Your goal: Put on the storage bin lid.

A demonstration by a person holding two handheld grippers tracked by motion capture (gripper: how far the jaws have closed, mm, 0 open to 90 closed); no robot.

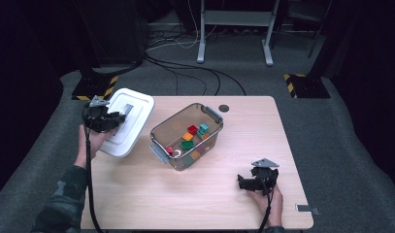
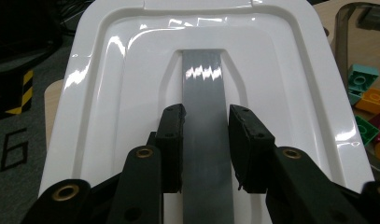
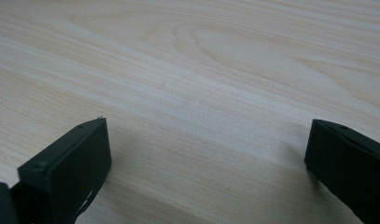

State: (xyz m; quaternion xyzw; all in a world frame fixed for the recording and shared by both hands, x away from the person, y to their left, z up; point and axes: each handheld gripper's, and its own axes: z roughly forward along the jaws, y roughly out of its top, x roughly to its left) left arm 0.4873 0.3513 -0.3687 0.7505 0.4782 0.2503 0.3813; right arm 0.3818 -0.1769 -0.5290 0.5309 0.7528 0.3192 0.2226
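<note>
**Lid lifted clear of the bin**

On the worktop (image 1: 219, 194) stands the open clear bin (image 1: 188, 137) of bricks. Left of it, the white lid (image 2: 211, 51) hangs tilted, its grey handle strip (image 2: 204, 93) pinched by the left tool (image 2: 206, 144). The right tool (image 3: 206, 154) rests spread, empty. Next, I judge: a steady set-down.

Overhead light is brightening the table (image 1: 219, 194) while the surrounding floor is fading into darkness. Glare is streaking across the glossy white lid (image 2: 108, 93). The near jaws are looking soft, casting faint shadows on the wood.
</note>
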